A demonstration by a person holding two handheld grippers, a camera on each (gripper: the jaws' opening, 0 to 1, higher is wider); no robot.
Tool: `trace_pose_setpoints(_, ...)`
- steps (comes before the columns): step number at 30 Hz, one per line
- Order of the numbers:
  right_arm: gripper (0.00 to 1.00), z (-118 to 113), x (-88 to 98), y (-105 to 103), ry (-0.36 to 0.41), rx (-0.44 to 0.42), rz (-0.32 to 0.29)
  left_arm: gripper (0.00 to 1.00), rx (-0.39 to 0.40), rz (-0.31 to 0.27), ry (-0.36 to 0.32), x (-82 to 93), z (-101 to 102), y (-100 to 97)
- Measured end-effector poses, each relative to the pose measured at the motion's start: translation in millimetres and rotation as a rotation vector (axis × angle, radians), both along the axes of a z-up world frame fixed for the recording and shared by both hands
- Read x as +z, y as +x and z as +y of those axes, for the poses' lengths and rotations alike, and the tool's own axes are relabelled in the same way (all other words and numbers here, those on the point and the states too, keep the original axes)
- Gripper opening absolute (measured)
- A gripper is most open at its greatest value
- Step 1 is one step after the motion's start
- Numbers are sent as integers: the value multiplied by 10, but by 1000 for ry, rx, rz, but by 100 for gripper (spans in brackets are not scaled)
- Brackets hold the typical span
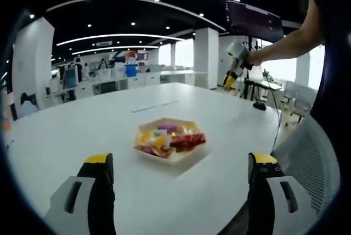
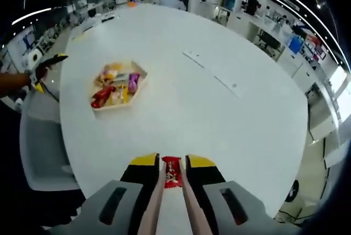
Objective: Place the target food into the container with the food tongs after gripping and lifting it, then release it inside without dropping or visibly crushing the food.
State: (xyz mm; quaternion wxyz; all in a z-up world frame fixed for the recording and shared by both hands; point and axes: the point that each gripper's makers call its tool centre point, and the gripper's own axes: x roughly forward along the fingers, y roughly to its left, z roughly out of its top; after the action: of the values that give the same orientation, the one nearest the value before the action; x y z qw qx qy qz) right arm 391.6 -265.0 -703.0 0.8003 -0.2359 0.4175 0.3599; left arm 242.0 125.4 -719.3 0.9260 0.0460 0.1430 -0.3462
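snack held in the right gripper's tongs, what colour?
Red wrapper with pale print: the snack packet, clearest in the right gripper view, pinched by tongs in the right gripper.

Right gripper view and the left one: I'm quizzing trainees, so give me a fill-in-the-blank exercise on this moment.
1. The tongs in the right gripper pinch a snack whose wrapper is ___.
2. The tray rests on a table coloured ___.
3. The left gripper's jaws stand ___.

Missing words: red; white; open
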Motion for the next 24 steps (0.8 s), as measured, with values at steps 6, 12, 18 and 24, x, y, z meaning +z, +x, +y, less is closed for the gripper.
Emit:
trace_pose_setpoints(6,18,29,24,3,-2,3,-1,100,1,-2,-6,7,11,1)
trace_pose_setpoints(12,18,52,38,13,-1,1,0,100,1,-9,-5,19,15,-1)
trace_pose_setpoints(18,18,99,47,18,3,-1,6,100,-7,-2,1,5,3,-23)
trace_pose_setpoints(24,18,227,59,32,10,12,6,100,-16,-1,6,0,-17,-37)
